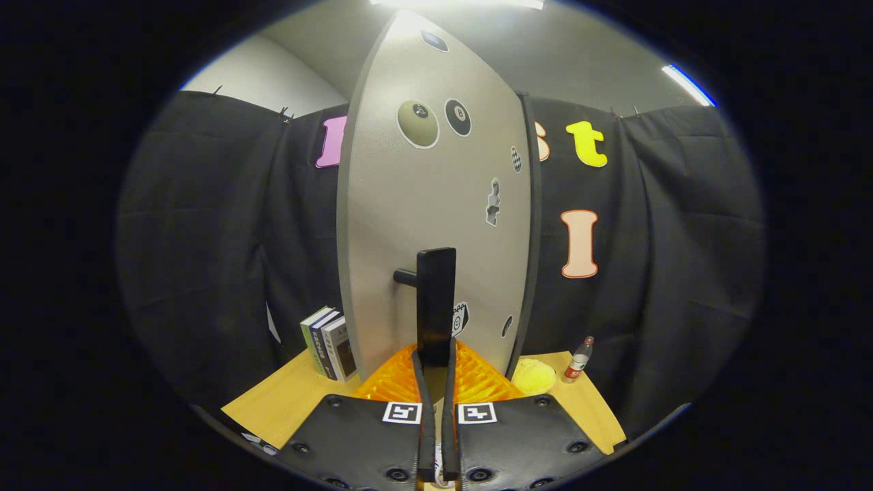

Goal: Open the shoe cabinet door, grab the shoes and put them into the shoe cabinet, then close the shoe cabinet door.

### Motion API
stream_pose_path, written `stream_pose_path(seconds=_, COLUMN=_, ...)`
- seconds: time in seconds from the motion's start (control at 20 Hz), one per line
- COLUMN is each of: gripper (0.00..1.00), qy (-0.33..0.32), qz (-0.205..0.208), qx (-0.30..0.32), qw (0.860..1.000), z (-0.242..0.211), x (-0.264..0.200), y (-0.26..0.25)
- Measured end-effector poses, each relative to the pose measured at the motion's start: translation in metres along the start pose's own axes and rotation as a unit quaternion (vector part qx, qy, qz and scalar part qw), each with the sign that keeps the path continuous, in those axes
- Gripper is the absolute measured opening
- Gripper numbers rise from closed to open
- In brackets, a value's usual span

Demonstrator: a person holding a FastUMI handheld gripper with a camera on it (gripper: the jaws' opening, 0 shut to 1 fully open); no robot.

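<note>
The grey shoe cabinet door (436,204), dotted with small stickers, stands upright right in front of me, seen at a slant with its dark edge (530,239) on the right. A black vertical bar handle (436,300) sticks out from the door on a short post. My gripper (434,360) reaches straight at it, and its two fingers press together on the lower end of the handle. What lies behind the door is hidden.
The cabinet stands on a wooden tabletop (279,406). Three upright books (329,344) stand to the left of the door. To its right are a yellow round object (534,376) and a small bottle (578,360). Black cloth walls close in all around.
</note>
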State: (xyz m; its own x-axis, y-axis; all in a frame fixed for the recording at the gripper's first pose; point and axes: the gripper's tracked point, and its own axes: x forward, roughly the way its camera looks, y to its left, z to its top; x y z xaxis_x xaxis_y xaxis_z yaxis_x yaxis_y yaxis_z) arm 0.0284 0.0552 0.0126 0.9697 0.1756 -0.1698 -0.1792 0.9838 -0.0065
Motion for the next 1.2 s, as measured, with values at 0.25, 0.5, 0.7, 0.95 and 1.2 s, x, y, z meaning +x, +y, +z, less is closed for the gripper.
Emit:
stream_pose_path(seconds=0.25, gripper=0.05, qy=-0.003, qz=0.009, qx=0.0, qw=1.0, z=-0.002, x=-0.015, y=-0.031)
stream_pose_path(seconds=0.5, gripper=0.06, qy=-0.007, qz=0.026, qx=-0.001, qw=1.0, z=-0.004, x=-0.028, y=-0.073)
stream_pose_path(seconds=0.7, gripper=0.06, qy=-0.014, qz=0.026, qx=-0.013, qw=0.999, z=-0.007, x=-0.032, y=-0.103)
stream_pose_path(seconds=0.95, gripper=0.08, qy=-0.014, qz=0.04, qx=-0.005, qw=0.999, z=-0.011, x=-0.038, y=-0.127)
stream_pose_path(seconds=1.2, gripper=0.2, qy=-0.01, qz=-0.001, qx=-0.019, qw=1.0, z=-0.016, x=-0.04, y=-0.153)
